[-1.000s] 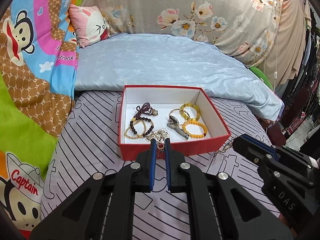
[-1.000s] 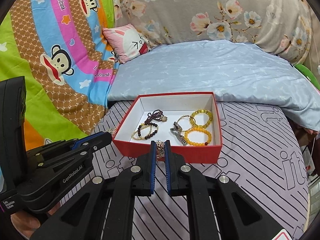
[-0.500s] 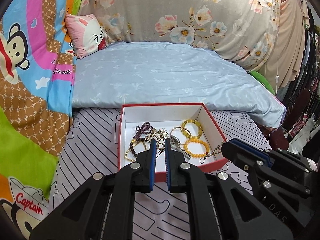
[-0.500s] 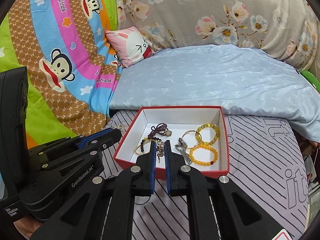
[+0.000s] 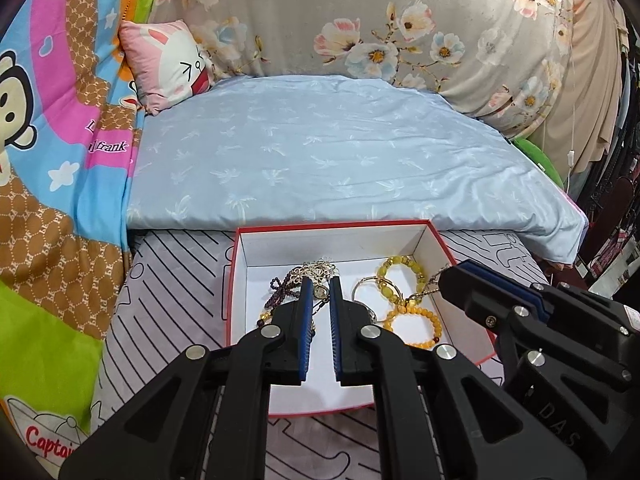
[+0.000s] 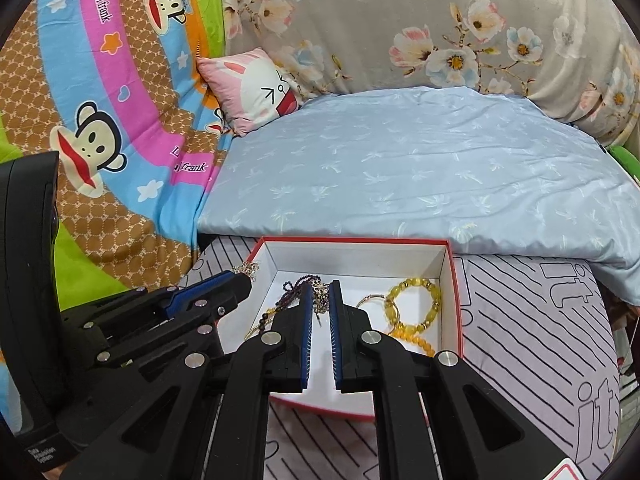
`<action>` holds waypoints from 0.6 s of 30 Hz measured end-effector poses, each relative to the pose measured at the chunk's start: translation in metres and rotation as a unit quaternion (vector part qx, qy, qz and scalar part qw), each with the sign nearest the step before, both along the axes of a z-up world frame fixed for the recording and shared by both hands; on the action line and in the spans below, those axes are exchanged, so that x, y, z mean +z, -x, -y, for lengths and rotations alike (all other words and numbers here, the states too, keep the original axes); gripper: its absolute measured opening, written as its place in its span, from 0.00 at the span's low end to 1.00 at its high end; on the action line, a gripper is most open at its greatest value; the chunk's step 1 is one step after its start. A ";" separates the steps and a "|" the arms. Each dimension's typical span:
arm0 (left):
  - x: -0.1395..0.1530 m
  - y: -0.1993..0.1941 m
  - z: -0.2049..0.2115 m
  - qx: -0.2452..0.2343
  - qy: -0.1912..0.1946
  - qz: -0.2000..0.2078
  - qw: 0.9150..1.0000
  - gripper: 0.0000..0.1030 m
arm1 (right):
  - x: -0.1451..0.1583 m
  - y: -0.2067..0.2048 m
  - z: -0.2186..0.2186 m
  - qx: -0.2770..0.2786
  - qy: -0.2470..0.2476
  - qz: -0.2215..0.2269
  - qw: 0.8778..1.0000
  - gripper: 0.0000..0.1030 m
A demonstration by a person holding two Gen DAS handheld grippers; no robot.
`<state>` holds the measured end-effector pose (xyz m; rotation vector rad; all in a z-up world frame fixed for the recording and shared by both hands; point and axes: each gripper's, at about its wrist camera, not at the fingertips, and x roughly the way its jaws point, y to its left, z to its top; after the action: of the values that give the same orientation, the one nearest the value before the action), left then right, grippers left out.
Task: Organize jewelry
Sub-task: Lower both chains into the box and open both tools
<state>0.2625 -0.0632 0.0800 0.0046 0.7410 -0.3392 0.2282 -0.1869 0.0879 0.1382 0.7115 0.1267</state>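
Note:
A red box with white inside (image 5: 436,240) (image 6: 450,264) sits on the striped sheet. It holds yellow bead bracelets (image 5: 400,268) (image 6: 412,300), a dark bead strand (image 5: 280,292) (image 6: 292,292) and a thin bangle (image 5: 364,288). My left gripper (image 5: 319,284) is shut on one end of a gold chain necklace (image 5: 318,270) over the box. My right gripper (image 6: 320,286) is shut on the other end of the chain (image 6: 320,298). Each gripper shows in the other view: the right gripper (image 5: 460,276), the left gripper (image 6: 240,280).
A light blue folded quilt (image 5: 328,160) lies right behind the box. A pink rabbit pillow (image 5: 168,60) and a floral cushion (image 5: 400,20) stand at the back. A cartoon blanket (image 5: 52,160) covers the left. Clothes hang at the far right (image 5: 600,80).
Both grippers have moved forward from in front of the box to over its inside, carrying the gold chain with them. The box now looks nearer and larger.

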 end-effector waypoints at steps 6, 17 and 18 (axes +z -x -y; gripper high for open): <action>-0.013 -0.023 0.005 0.002 -0.003 -0.010 1.000 0.07 | -0.011 -0.022 0.005 -0.004 0.000 -0.008 1.000 0.07; -0.038 -0.058 0.009 0.010 -0.008 -0.031 0.999 0.07 | -0.041 -0.057 0.008 -0.007 -0.004 -0.033 0.999 0.07; -0.040 -0.061 0.009 0.011 -0.008 -0.032 0.999 0.07 | -0.045 -0.060 0.009 -0.008 -0.004 -0.036 0.999 0.07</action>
<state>0.3235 -0.0719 0.0399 0.0007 0.8069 -0.3144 0.2878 -0.1956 0.0433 0.1575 0.7820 0.1098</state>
